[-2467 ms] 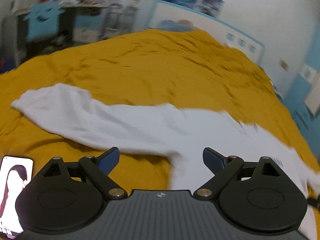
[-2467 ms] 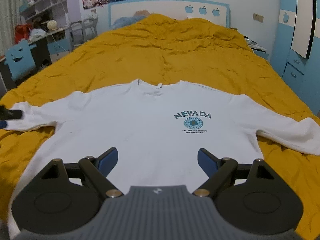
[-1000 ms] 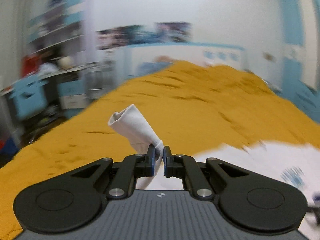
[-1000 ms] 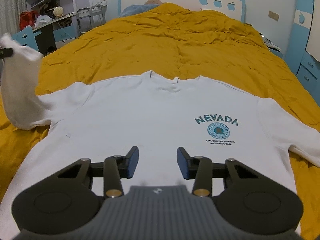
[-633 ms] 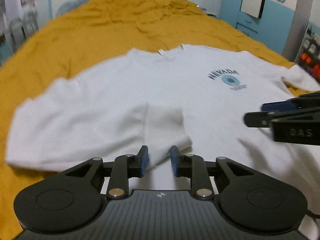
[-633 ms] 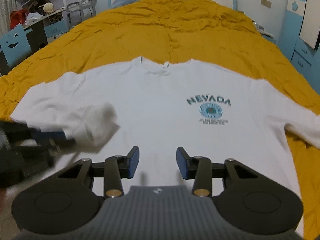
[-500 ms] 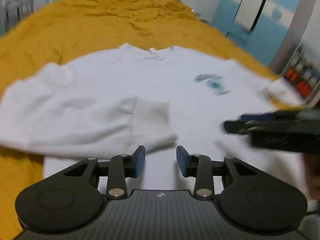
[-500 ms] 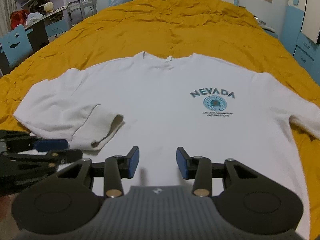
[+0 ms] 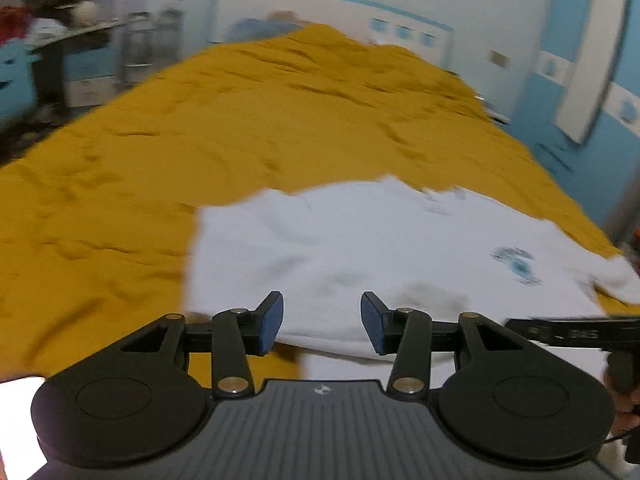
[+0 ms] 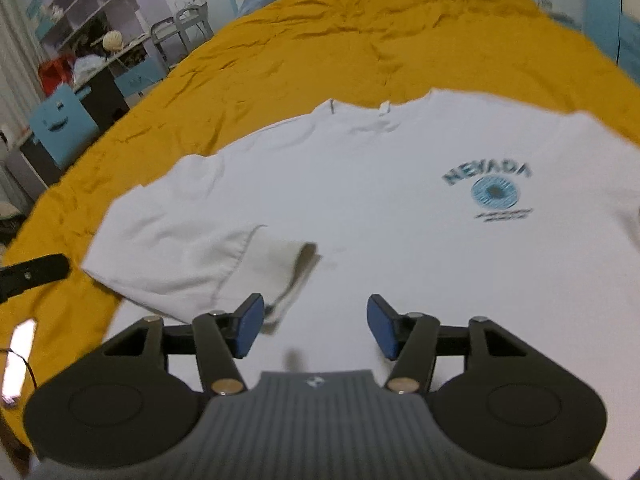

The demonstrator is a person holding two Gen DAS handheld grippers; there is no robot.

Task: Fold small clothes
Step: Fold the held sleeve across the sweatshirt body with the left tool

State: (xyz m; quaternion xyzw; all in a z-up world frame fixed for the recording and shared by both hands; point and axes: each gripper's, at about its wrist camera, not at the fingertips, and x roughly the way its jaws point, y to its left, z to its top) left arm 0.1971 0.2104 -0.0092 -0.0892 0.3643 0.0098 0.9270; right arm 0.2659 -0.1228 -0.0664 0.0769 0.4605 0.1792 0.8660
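A white long-sleeved shirt (image 10: 384, 184) with a blue NEVADA print (image 10: 490, 184) lies flat on the yellow bedspread (image 10: 320, 32). Its left sleeve (image 10: 208, 256) is folded in across the body, with the cuff (image 10: 298, 268) lying on the chest. My right gripper (image 10: 315, 330) is open and empty, low over the shirt's lower front, next to the cuff. My left gripper (image 9: 322, 322) is open and empty over the folded sleeve at the shirt's (image 9: 360, 248) left edge. The right gripper's arm shows at the right of the left wrist view (image 9: 576, 334).
A lit phone (image 10: 18, 358) lies on the bedspread by the shirt's lower left. A desk, a blue chair (image 10: 64, 124) and shelves stand left of the bed. Blue wardrobes (image 9: 592, 80) stand on the right. The white headboard (image 9: 320, 12) is at the far end.
My left gripper carried the left sleeve over the shirt's body, let it go there and drew back to the left. Both grippers have opened wider. The right gripper has shifted left towards the cuff.
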